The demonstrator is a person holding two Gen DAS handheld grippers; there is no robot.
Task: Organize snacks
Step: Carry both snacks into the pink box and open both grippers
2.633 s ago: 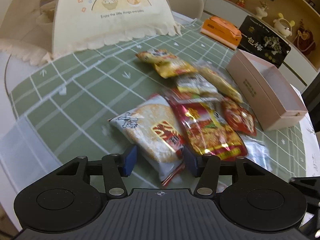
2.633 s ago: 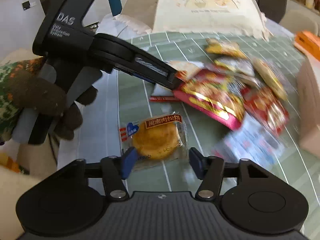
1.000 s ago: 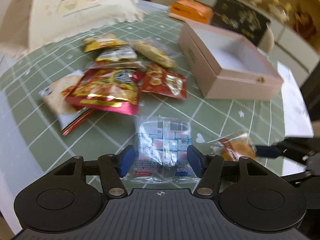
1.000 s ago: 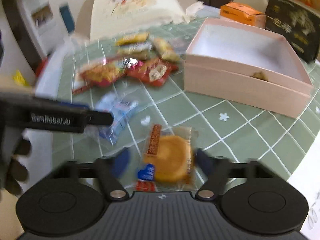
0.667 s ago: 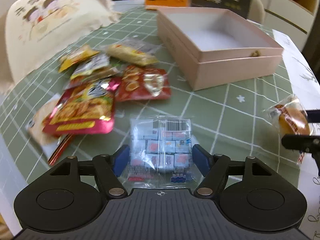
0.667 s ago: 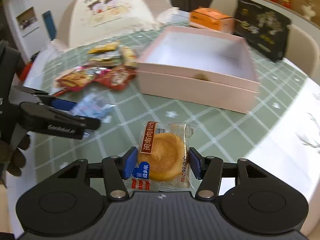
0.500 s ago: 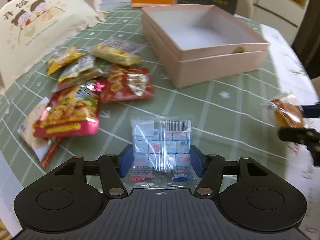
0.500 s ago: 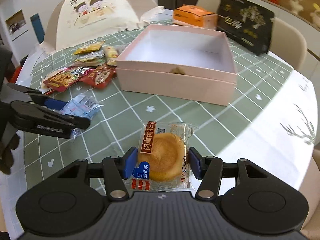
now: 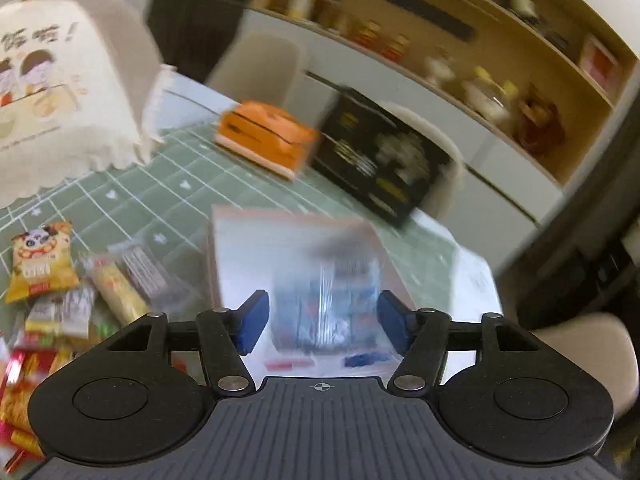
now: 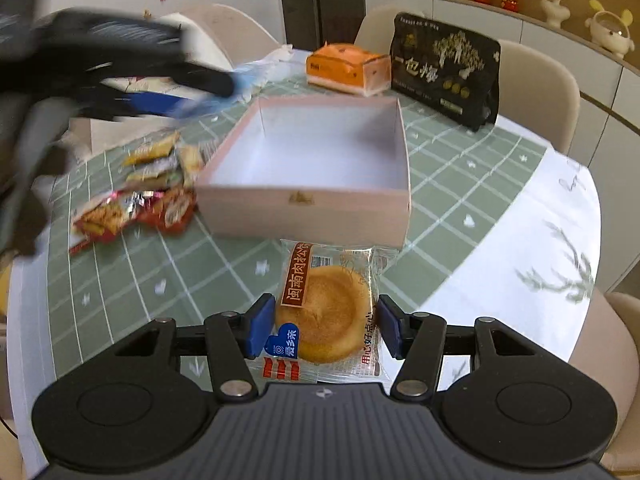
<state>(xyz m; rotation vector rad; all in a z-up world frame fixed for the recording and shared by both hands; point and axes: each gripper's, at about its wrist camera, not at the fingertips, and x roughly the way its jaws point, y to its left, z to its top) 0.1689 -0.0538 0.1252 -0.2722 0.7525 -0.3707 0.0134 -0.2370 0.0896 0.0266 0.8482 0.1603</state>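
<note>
My left gripper [image 9: 320,316] hangs over the open pink box [image 9: 240,240], its jaws closing on a clear packet of small blue sweets [image 9: 324,304], blurred by motion. The right wrist view shows that gripper [image 10: 208,92] at the upper left, the packet [image 10: 248,74] at its tip. My right gripper [image 10: 326,322] is shut on a wrapped round golden cake [image 10: 328,308], held above the table just before the box's front wall [image 10: 304,208]. The box is bare inside. Several snack packets [image 10: 132,204] lie left of the box.
An orange tissue box [image 10: 348,66] and a black printed bag [image 10: 446,68] stand behind the pink box. A cream food cover [image 9: 60,100] sits at the far left. Beige chairs [image 10: 540,92] ring the round table, whose white edge [image 10: 560,240] curves on the right.
The left gripper has risen and swung from above the green cloth to over the pink box, carrying the clear packet. The right gripper has come closer to the box's front with the cake.
</note>
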